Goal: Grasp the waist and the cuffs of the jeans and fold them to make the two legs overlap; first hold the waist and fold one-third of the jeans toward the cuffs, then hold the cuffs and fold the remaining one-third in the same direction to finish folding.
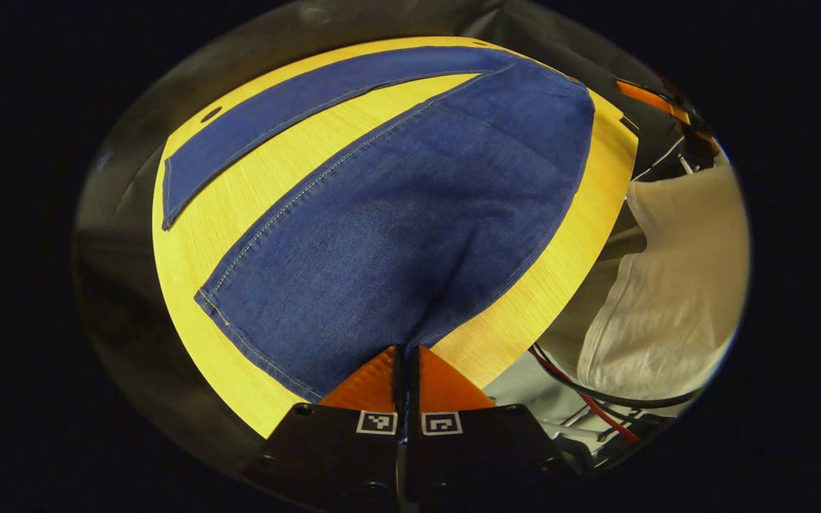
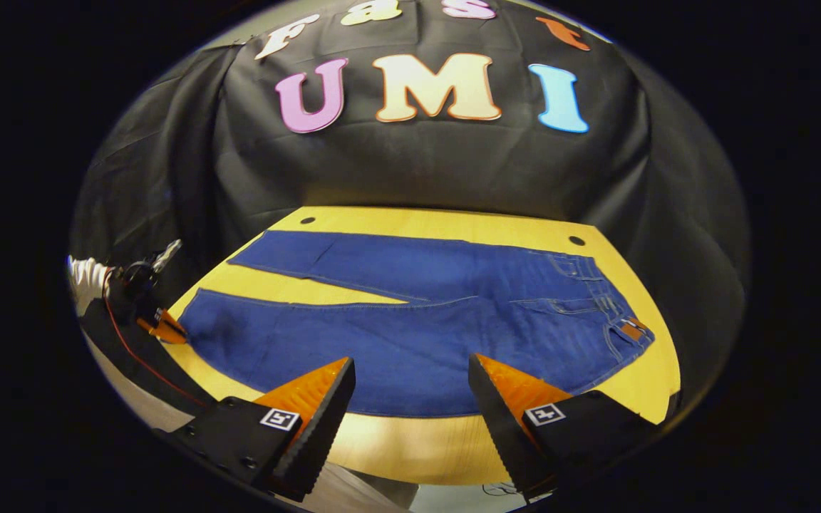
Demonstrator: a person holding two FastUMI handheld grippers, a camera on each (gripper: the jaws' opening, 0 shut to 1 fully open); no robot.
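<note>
On the desk (image 2: 410,442) lie the jeans (image 2: 417,320), legs apart. Left tongs (image 1: 406,356) pinch the near cuff; right tongs (image 2: 410,388) hover spread.

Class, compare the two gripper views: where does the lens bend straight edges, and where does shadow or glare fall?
Left gripper view: the table edge bows into an arc, and shadow darkens the jeans near the left gripper. Right gripper view: the table's near edge curves, with soft pale glare between the right gripper fingers; the jeans look evenly lit.
</note>
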